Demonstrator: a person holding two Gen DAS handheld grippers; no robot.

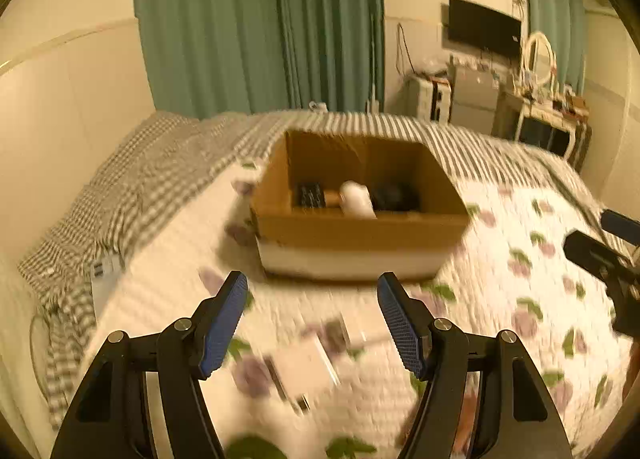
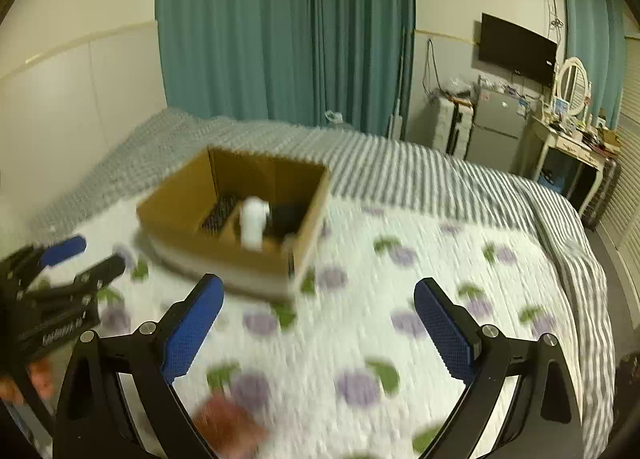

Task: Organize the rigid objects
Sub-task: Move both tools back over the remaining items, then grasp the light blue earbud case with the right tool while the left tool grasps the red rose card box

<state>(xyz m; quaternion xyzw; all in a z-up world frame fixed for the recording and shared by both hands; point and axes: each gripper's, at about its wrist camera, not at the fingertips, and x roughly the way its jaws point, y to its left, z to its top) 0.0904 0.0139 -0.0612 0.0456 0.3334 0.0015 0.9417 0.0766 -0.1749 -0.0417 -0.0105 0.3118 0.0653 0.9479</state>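
Note:
An open cardboard box stands on the flowered bedspread; it also shows in the right wrist view. Inside lie a white bottle, a dark ribbed object and a black object. My left gripper is open and empty, hovering in front of the box. A flat white card-like object, blurred, lies on the bed below it. My right gripper is open and empty, to the right of the box. A blurred reddish object lies near its lower edge.
The bed has a striped sheet beyond the box and a checked pillow at left. A white item lies at the bed's left edge. Green curtains, a TV, a fridge and a vanity desk stand behind.

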